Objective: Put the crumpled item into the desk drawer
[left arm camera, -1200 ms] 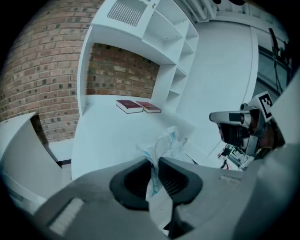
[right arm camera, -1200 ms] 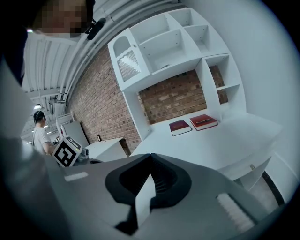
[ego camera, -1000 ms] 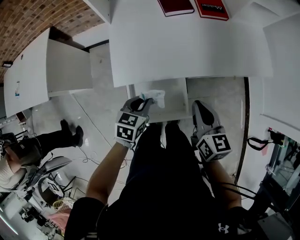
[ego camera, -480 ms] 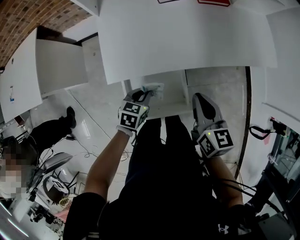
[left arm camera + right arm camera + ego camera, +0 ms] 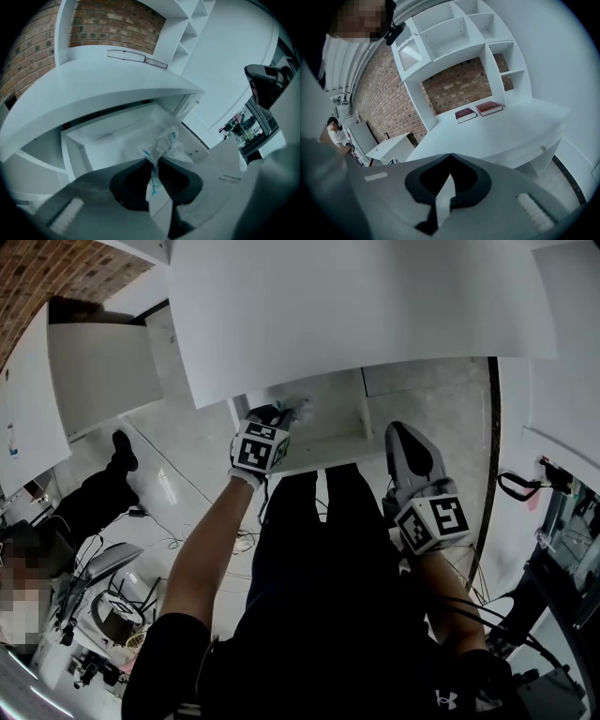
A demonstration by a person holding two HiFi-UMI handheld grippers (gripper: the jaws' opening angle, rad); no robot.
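Left gripper [image 5: 153, 160] pinches the crumpled item [image 5: 166, 142] at the open drawer [image 5: 105, 136]
Thin hold, seemingly near its front edge; let go early, it could fall outside

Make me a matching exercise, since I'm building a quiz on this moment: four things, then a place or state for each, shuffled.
Things:
1. crumpled item
2. drawer
3. right gripper
4. books

Places or states:
A. lying on the desk
B. shut, nothing between the jaws
C. pinched in the left gripper
D. pulled open under the desk

Pairs: 1-C, 2-D, 3-B, 4-A
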